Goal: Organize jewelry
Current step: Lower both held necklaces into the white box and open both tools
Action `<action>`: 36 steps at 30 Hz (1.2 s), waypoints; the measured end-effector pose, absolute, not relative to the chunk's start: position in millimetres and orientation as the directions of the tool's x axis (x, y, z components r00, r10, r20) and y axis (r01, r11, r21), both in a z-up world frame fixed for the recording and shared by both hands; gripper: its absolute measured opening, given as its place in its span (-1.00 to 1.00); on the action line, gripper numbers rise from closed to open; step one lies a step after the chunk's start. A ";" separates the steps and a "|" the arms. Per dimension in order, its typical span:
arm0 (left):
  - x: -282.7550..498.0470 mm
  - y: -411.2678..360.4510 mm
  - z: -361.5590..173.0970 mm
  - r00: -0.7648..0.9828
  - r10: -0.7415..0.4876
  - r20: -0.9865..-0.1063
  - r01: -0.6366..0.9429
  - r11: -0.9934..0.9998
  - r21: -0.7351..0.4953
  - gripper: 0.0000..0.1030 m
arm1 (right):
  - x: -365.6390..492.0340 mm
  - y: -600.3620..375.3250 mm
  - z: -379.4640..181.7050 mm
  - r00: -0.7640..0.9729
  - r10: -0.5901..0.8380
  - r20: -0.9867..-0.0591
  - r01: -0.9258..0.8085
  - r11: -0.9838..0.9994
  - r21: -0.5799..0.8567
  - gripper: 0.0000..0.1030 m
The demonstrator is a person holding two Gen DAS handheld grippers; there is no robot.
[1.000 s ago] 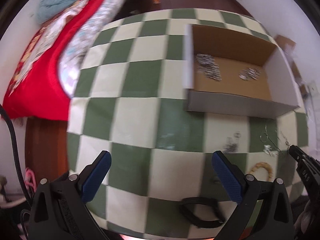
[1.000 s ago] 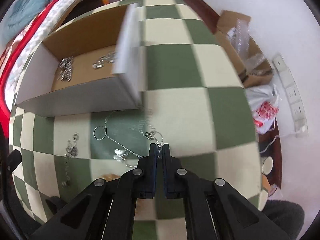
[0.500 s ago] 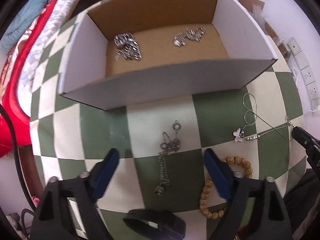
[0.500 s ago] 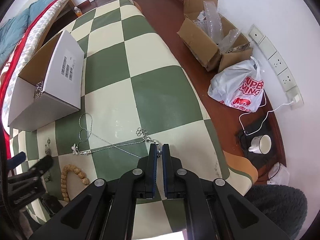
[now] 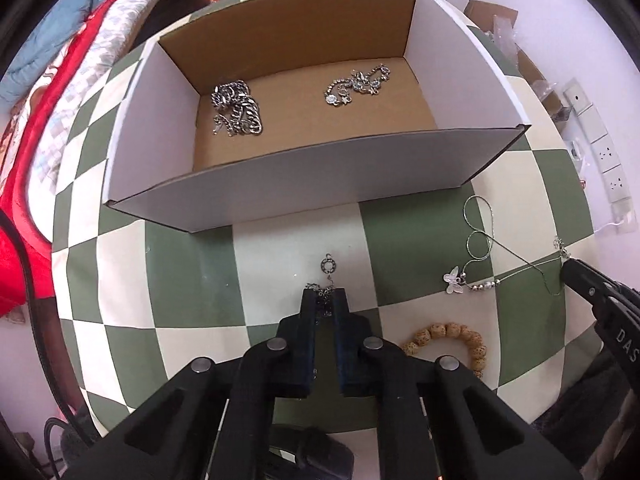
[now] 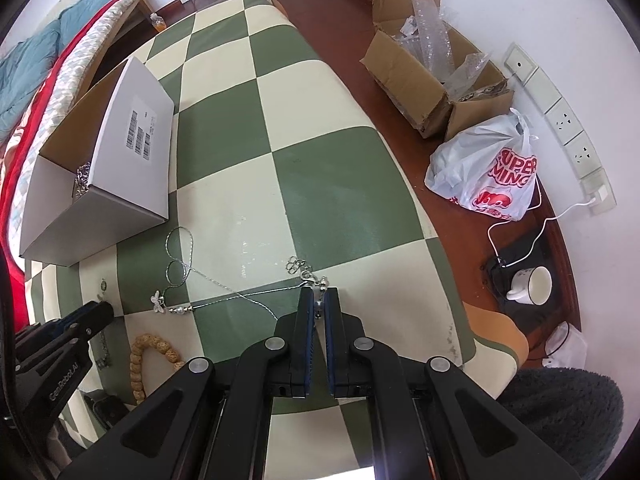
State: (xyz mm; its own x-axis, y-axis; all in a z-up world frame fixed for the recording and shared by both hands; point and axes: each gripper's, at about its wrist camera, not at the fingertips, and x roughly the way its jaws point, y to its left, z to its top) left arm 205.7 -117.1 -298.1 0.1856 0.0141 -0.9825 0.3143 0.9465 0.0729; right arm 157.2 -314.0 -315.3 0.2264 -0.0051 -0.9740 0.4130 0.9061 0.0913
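**Both claws pinched on chains, box waiting**

The left gripper (image 5: 323,300) has just closed its jaws on the dark chain (image 5: 328,276) lying on the checkered cloth (image 5: 192,272) — gripped near one end, likely so it lifts untangled. The right gripper (image 6: 317,300) is clamped on the clasp end of the butterfly necklace (image 6: 224,300). The box (image 5: 312,184) stands just beyond, two pieces already inside.

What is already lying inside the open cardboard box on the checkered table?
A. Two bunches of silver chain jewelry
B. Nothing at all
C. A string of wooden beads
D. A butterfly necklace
A: the left wrist view shows a chunky silver chain and a finer sparkly chain on the floor of the box, while the wooden beads and the butterfly necklace lie on the cloth outside it.
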 end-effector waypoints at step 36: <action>194.5 -54.6 -89.3 0.401 -0.245 -0.883 0.278 0.951 -0.138 -0.95 | 155.7 -264.2 -122.4 0.489 0.178 -0.854 0.184 0.936 0.300 -0.90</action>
State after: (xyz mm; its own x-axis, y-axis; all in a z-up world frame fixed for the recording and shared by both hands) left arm 194.5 -54.6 -89.3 0.4011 -0.2454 -0.8826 0.2782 0.9506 -0.1378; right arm 155.7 -264.2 -122.4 0.4887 0.1783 -0.8541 0.1837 0.9359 0.3005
